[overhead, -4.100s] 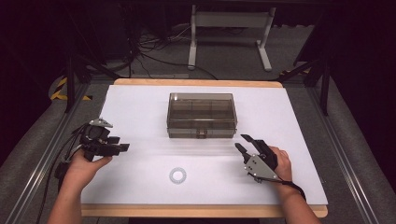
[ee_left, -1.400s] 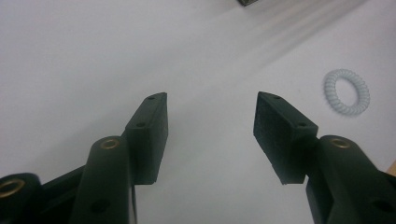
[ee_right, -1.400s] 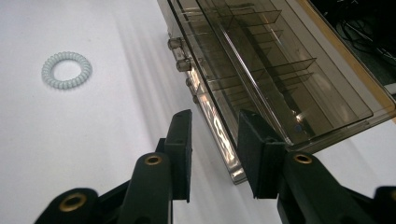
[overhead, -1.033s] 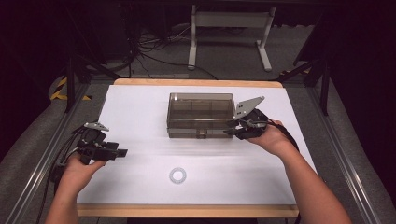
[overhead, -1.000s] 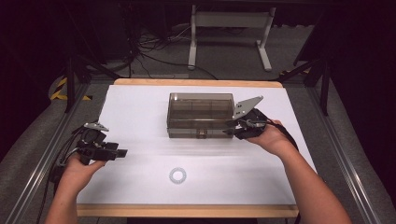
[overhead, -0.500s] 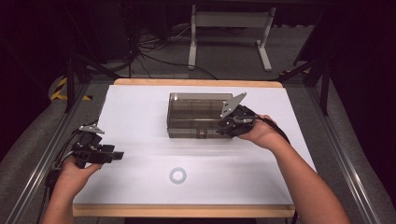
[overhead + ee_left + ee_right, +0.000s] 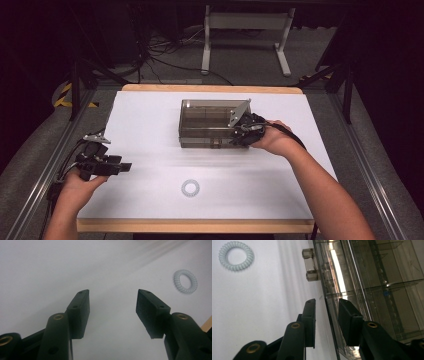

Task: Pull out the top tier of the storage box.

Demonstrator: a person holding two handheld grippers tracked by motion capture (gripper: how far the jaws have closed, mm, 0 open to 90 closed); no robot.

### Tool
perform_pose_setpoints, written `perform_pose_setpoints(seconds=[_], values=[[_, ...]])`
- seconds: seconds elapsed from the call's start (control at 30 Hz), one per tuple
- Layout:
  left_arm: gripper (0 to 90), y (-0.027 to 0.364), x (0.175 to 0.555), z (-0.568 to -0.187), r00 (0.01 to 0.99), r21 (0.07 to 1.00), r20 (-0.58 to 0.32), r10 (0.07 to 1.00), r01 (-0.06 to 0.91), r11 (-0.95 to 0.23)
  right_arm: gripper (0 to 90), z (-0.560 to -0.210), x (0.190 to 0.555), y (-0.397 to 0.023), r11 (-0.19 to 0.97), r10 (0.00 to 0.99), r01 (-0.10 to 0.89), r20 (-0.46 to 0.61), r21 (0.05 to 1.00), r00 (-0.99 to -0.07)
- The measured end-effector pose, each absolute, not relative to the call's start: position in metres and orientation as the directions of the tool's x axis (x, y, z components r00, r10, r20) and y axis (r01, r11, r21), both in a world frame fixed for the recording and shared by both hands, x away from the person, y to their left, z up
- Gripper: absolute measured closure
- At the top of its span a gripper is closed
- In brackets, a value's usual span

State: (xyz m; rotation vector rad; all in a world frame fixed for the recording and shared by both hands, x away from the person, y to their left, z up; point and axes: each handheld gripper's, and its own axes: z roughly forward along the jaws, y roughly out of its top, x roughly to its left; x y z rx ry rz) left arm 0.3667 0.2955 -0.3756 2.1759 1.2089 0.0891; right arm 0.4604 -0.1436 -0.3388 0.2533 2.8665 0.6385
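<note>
The right hand-held gripper (image 7: 239,134) is at the right end of the clear plastic box (image 7: 212,122), at its near right corner. In the right gripper view its jaws are partly open and straddle the edge of the box's near wall (image 7: 332,322): one pad lies outside over the white bench top, the other over the box's lid. The jaws have just been closing, with that edge between them; a narrow gap still shows beside each pad, so they do not yet clamp it. The grey plate on top of this gripper rises against the box's right end in the high view.

The box stands shut in the middle of the bench (image 7: 150,115), slightly toward the far side, with dividers visible through its smoky walls. Its latch (image 7: 310,265) sticks out from the near wall, just left of the right gripper's jaws in the high view, and nothing lies between the jaws and the latch.

A pale coiled hair tie (image 7: 190,188) lies on the bench nearer the person, well apart from the box and between the two hands.

The left hand-held gripper (image 7: 125,167) is held near the left edge of the bench, pointing right. Its jaws stand wide open with nothing between them; bare white surface lies under them, and the hair tie (image 7: 185,281) lies off to their right.
</note>
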Motion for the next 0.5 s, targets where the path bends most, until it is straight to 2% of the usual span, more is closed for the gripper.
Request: perform_pose_setpoints(seconds=[0.5], values=[[45.0,0.2959,0.3668,-0.3755,0.572,0.56,-0.238,0.785,0.741,-0.371,80.1,-0.3372,0.461,-0.1356,0.934,0.172,0.113,-0.15,0.338,-0.974]])
